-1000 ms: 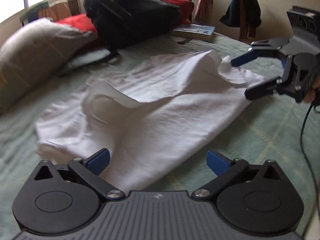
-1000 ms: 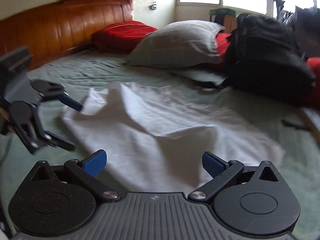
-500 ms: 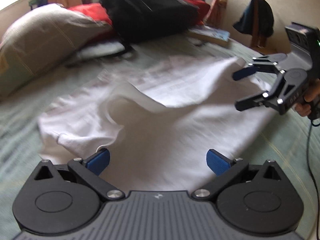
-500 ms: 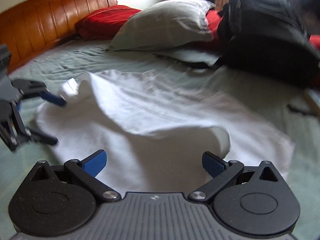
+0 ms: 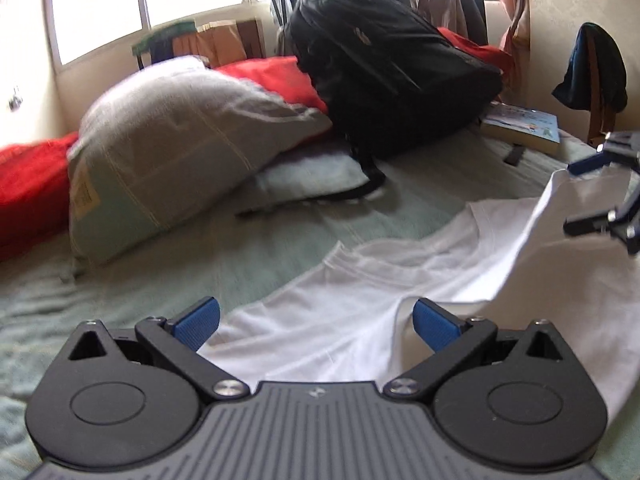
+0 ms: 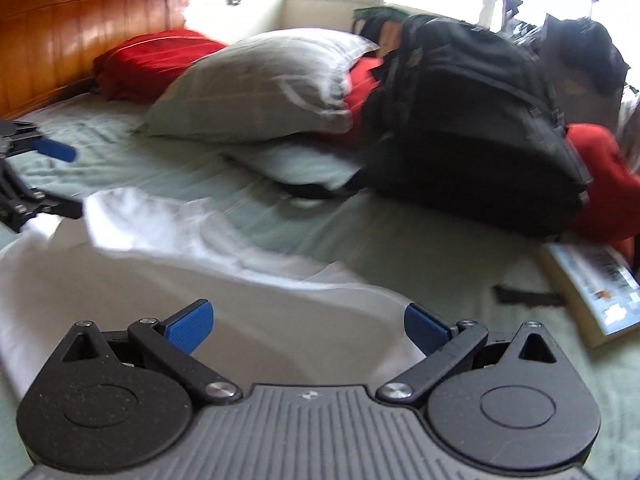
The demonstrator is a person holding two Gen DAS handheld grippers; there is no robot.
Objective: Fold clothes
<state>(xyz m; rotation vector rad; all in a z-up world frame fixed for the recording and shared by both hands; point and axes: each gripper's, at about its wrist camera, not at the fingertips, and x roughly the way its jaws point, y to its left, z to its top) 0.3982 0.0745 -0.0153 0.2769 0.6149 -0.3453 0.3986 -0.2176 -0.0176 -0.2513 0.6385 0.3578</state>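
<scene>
Shirt point(image 5: 360, 308), white, lies rumpled on the bed point(image 5: 200, 248) under both of your hand-held grippers: left point(image 5: 316, 320) and right point(image 6: 307, 326) gape wide, gripping nothing. Beyond lie a pillow point(image 5: 180, 152) and backpack point(image 5: 384, 76).

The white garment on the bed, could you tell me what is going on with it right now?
A person is working on a white T-shirt spread over the green bedsheet with a handheld tool in each hand. Both the left tool and the right tool are open, hovering low over the cloth and gripping nothing. One edge of the shirt stands raised near the right tool. No neat fold is finished yet. A grey pillow and a black backpack lie beyond.
</scene>
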